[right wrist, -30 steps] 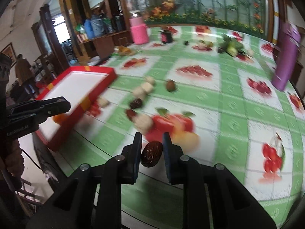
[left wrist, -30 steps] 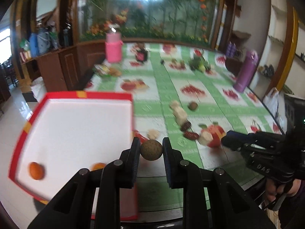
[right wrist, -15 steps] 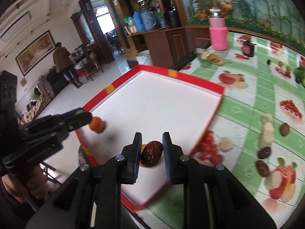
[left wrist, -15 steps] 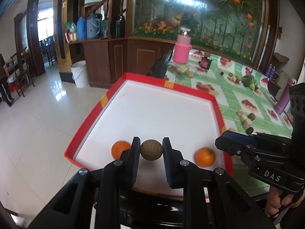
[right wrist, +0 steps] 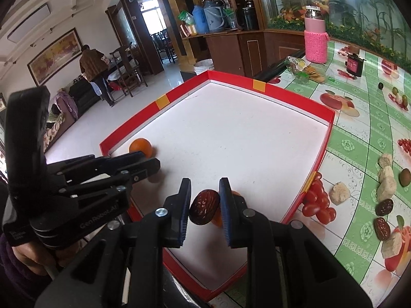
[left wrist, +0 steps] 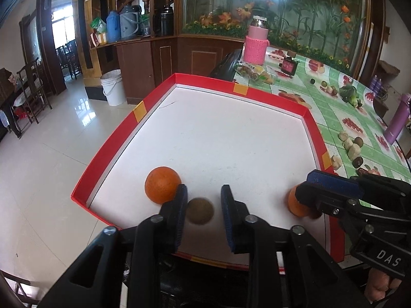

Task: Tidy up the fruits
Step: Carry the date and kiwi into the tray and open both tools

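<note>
- Left wrist view: the left gripper (left wrist: pixel 204 206) hangs over the near edge of the red-rimmed tray (left wrist: pixel 120 138). Its jaws stand parted wider than the brown round fruit (left wrist: pixel 199 211) between them. That fruit looks blurred and sits just clear of both pads, so I judge it released and dropping to the white tray floor.
- An orange (left wrist: pixel 162 184) lies in the tray just beside the left finger. A second orange (left wrist: pixel 295 205) lies near the tray's right wall, partly hidden by the right gripper (left wrist: pixel 331 190).
- Right wrist view: the right gripper (right wrist: pixel 204 209) is closed on a dark red date (right wrist: pixel 204 210), both pads pressing its sides, held above the tray's near part. More orange shows just behind the date.
- More dates and pale chunks (right wrist: pixel 385 179) wait on the green tablecloth (right wrist: pixel 359 148), well apart from the tray.
- Step in hand, as I judge it: delivery into the tray, left fruit just let go, right date not yet released.
- Next move calls for opening the right jaws low over bare tray floor so the date does not roll against the orange.
</note>
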`<state>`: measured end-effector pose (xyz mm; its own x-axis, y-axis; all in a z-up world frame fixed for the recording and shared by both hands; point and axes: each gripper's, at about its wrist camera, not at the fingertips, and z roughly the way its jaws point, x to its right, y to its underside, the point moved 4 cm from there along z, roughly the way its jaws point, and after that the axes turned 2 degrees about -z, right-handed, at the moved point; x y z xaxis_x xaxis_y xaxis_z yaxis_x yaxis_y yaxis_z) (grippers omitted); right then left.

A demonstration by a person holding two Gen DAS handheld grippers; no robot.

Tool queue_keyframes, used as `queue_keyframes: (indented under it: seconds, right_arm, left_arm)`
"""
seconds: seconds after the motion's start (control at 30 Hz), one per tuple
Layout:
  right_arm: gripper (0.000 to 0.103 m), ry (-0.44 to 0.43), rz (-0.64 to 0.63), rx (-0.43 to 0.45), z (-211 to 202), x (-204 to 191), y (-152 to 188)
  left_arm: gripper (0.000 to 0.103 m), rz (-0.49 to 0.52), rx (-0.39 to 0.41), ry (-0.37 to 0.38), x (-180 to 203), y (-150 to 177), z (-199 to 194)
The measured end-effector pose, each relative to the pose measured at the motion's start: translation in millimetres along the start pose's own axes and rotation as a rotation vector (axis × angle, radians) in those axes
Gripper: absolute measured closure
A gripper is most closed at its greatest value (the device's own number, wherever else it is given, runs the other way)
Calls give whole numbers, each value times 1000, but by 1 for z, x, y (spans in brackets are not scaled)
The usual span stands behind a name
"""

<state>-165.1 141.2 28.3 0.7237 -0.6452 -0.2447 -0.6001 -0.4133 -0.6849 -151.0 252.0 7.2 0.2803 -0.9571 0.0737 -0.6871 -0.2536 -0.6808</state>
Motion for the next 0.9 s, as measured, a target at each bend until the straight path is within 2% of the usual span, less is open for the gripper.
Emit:
queue_keyframes:
  seconds: [0.07, 0.13, 0.17, 0.3, 0.53, 0.73, 0.83, 0.9]
  right_arm:
    - [68, -7, 30, 14, -4, 6, -1]
    - [51, -14, 61, 39, -10, 14, -2]
    - [50, -21, 81, 62, -17, 18, -2]
    - [50, -18, 139, 138, -41, 42, -3]
    - [49, 111, 226, 196, -92, 103, 22]
    - [45, 251, 255, 182, -128, 145, 54]
    - [45, 286, 269, 154, -131, 157, 64]
    - [45, 314, 269, 119, -131, 165, 71]
  left_arm:
    - [56, 5, 11, -8, 2, -1, -3]
    - [49, 17, 25, -18, 5, -1, -7]
    - [46, 21, 26, -19, 7, -2, -7]
    - [45, 34, 14, -12, 15, 0, -7]
    - [44, 81, 3, 31, 47, 1, -13]
    - [37, 165, 29, 84, 90, 2, -31]
    - [35, 208, 23, 111, 110, 6, -35]
    - [29, 236, 12, 122, 123, 12, -36]
